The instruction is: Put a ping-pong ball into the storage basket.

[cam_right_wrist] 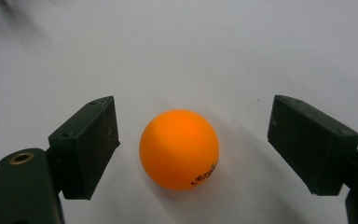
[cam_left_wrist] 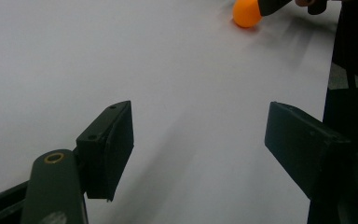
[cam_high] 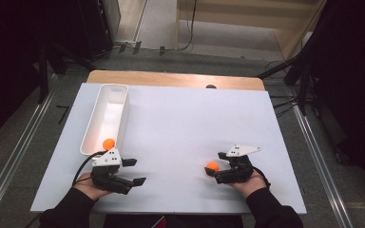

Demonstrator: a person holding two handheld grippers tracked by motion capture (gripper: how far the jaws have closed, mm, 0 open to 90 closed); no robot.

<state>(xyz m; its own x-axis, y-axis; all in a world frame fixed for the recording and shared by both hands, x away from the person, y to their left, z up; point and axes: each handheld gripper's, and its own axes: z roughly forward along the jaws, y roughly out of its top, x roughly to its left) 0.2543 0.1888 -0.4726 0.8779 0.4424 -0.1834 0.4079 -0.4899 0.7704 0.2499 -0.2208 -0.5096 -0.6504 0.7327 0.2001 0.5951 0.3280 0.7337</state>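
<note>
Orange ball (cam_high: 212, 166) from up high sits between the right gripper's (cam_high: 217, 166) spread jaws; a second orange ball (cam_high: 108, 143) lies in the white bin (cam_high: 105, 110) beyond the left gripper (cam_high: 135, 171). Left gripper view: jaws wide apart over bare white sheet (cam_left_wrist: 177, 79), nothing held. Right gripper view: ball's round, so no long axis, printed logo facing low right, jaws open on either side, not touching.

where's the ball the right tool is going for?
In the high view, the orange ball lies on the white sheet, near right, between the right tool's open jaws, untouched.

Left claw (cam_left_wrist: 198, 149) spread over white table (cam_left_wrist: 121, 56), orange ball (cam_left_wrist: 246, 13) far off
</note>
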